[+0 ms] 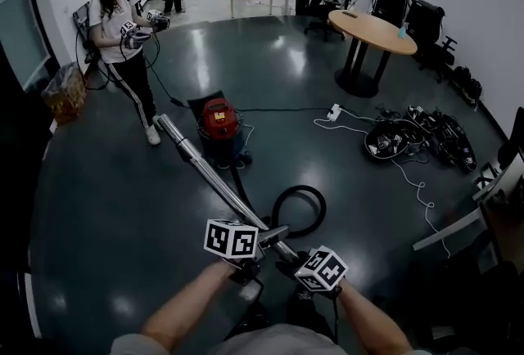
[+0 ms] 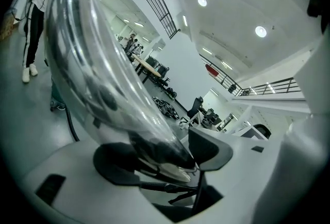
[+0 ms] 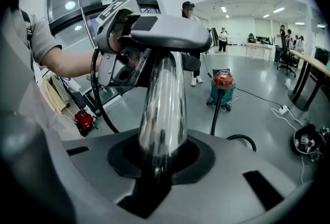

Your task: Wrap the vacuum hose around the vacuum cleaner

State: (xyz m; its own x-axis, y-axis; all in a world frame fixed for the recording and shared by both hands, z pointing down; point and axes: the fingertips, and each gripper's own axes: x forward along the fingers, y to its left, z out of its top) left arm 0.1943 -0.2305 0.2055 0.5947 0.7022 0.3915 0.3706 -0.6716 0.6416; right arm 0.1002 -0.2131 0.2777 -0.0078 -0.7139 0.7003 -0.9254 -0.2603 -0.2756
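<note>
The red-topped vacuum cleaner (image 1: 219, 121) stands on the dark floor ahead of me, also in the right gripper view (image 3: 223, 83). Its black hose (image 1: 299, 210) loops on the floor between the vacuum and me. A long chrome wand (image 1: 209, 169) slants from beside the vacuum down to my hands. My left gripper (image 1: 266, 235) stands open with the wand (image 2: 98, 73) lying between its wide-apart jaws. Just behind it my right gripper (image 1: 288, 260) is shut on the wand (image 3: 164, 109), the pads pressed against the tube. The right gripper view shows the left gripper (image 3: 131, 42) further up the wand.
A person (image 1: 123, 26) with two grippers stands at the back left beside a basket (image 1: 65, 92). A round wooden table (image 1: 372, 30) is at the back right. A power strip (image 1: 333, 112), white cables and a heap of gear (image 1: 417, 137) lie at the right. A white desk edge (image 1: 458, 226) juts in near right.
</note>
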